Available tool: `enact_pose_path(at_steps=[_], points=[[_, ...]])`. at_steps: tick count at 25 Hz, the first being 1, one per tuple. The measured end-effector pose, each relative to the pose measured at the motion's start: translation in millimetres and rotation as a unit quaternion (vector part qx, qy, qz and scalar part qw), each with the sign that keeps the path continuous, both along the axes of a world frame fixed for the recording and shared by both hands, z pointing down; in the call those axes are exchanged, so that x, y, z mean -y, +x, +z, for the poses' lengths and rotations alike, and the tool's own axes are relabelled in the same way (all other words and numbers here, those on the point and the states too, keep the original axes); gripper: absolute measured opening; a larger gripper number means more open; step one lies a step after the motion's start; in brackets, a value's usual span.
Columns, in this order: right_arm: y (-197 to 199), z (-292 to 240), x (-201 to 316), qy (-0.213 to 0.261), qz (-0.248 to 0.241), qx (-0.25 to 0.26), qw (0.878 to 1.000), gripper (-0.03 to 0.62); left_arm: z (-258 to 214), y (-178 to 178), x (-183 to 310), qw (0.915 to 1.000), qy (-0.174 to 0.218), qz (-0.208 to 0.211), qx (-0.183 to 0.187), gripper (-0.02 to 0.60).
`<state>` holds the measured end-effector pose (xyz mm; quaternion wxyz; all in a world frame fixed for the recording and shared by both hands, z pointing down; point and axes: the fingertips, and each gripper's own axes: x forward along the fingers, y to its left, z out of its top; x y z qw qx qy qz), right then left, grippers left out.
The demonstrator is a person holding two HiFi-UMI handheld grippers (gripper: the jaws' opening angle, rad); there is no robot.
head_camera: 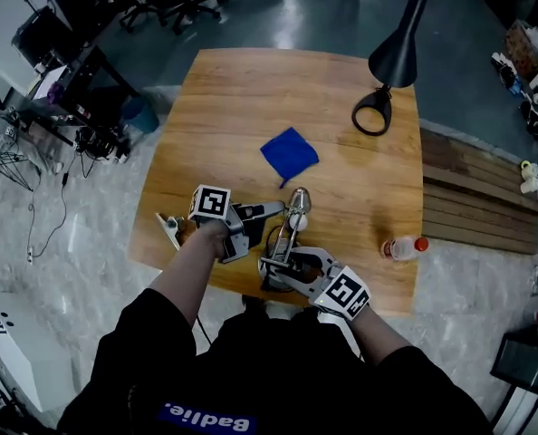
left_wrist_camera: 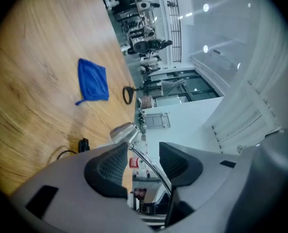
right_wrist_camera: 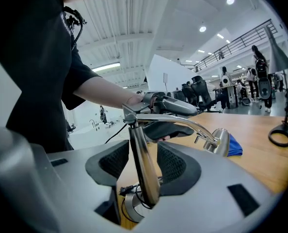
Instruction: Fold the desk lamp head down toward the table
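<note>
A small chrome desk lamp stands at the near edge of the wooden table point(head_camera: 251, 89). Its head point(head_camera: 299, 201) hangs low over the tabletop, tilted away from me, and its base point(right_wrist_camera: 132, 205) sits under my right gripper. My left gripper point(head_camera: 271, 210) reaches in from the left. The lamp's thin upper arm point(left_wrist_camera: 151, 166) runs between its jaws with a gap on each side, so the left gripper point(left_wrist_camera: 141, 166) is open. My right gripper point(head_camera: 283, 265) is around the upright chrome post point(right_wrist_camera: 143, 169), and its pads stand apart from the post, so it is open too. The lamp head point(right_wrist_camera: 220, 142) shows beyond the post.
A blue cloth point(head_camera: 289, 153) lies mid-table just beyond the lamp. A tall black lamp point(head_camera: 391, 62) with a ring base stands at the far right corner. A plastic bottle point(head_camera: 403, 246) with a red cap lies near the right front edge. A slatted wooden bench point(head_camera: 477, 198) adjoins the table's right side.
</note>
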<state>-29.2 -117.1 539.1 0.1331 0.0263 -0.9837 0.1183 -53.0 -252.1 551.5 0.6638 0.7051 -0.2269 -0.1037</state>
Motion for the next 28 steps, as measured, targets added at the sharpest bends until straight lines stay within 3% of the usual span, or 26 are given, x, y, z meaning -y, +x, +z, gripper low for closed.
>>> enact_pose_path(at_steps=[5, 10, 13, 17, 19, 22, 28], points=[[22.5, -3.3, 3.8, -0.009, -0.005, 0.014, 1.0, 0.166, -12.2, -32.5, -13.8, 0.9953, 0.031, -0.057, 0.072, 0.196], [44.0, -16.3, -3.6, -0.013, 0.045, 0.028, 0.998, 0.166, -43.7, -35.7, -53.2, 0.9855, 0.112, -0.073, 0.105, 0.195], [41.7, -34.9, -25.5, -0.006, 0.081, 0.043, 0.996, 0.166, -61.4, -35.7, -88.9, 0.972, 0.175, -0.057, 0.147, 0.195], [25.1, -49.0, -64.4, 0.017, 0.132, 0.041, 0.99, 0.166, -73.5, -37.5, -144.1, 0.9541, 0.245, -0.003, 0.172, 0.195], [17.9, -57.2, -84.9, 0.021, 0.164, 0.042, 0.985, 0.166, -78.9, -37.5, -177.6, 0.9418, 0.278, 0.029, 0.186, 0.195], [6.5, -74.5, -114.5, 0.019, 0.2, 0.048, 0.979, 0.166, -92.3, -37.7, -222.7, 0.915, 0.336, 0.061, 0.215, 0.195], [-2.8, -121.5, -175.0, 0.013, 0.208, 0.079, 0.975, 0.166, -132.1, -14.7, -307.2, 0.8653, 0.431, 0.085, 0.241, 0.193]])
